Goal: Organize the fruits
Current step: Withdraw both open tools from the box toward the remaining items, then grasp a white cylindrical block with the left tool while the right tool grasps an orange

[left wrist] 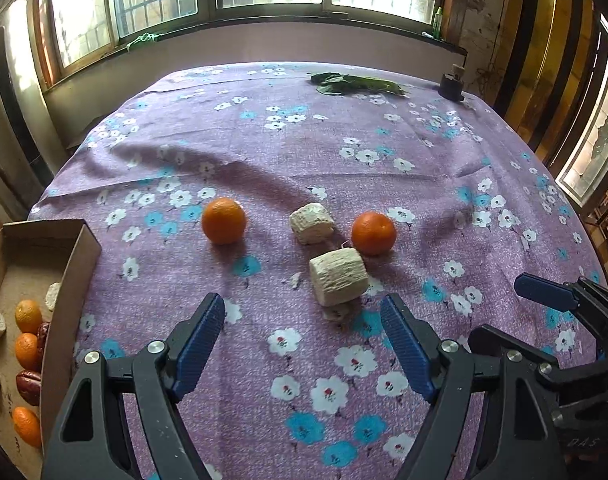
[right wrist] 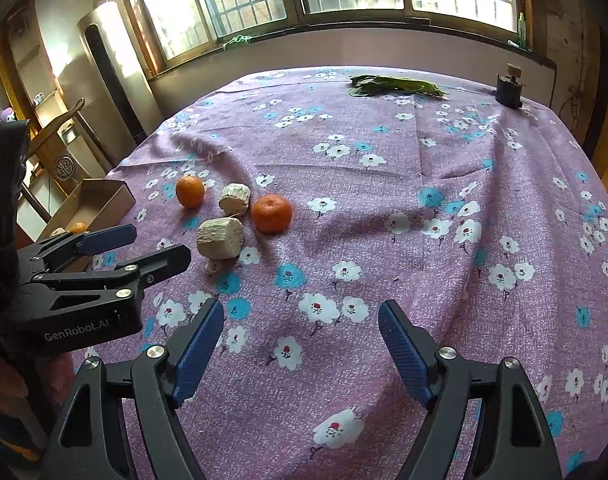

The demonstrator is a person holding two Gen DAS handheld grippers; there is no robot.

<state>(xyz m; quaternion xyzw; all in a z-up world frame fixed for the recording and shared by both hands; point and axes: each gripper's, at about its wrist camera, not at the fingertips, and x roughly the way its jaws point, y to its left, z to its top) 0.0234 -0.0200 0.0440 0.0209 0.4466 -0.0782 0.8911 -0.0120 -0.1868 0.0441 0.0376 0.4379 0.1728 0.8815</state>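
Left gripper [left wrist: 302, 334], bottom centre of its own view: jaws spread wide, nothing between the blue pads [left wrist: 201, 344], only tablecloth [left wrist: 287, 152]. Right gripper [right wrist: 301, 340] the same, jaws apart and empty; seen from the left wrist it crowds the lower right corner, just beside the left one. Risk one: two tools this close and both aimed at the same cluster could knock frames together.

Just beyond the left jaws, centre frame, lies the nearer pale cylinder [left wrist: 338, 277] on its side, crumbs [left wrist: 295, 280] beside it. It looks chalky and brittle — a hard pinch would likely break off more, and lying on its round side it may roll away if one pad lands first.

Behind it, a second pale chunk [left wrist: 312, 223], flanked by the left orange [left wrist: 223, 220] and the right orange [left wrist: 373, 233]. The right orange sits close to the nearer cylinder; reaching for either may nudge the other. Round fruit on a wrinkled cloth — an off-centre grip could squirt it out.

Cardboard box [left wrist: 83, 256] at the lower left edge already holds oranges, dates and pale pieces; it looks to sit at the table's margin, so a careless drop could tip or overshoot it.
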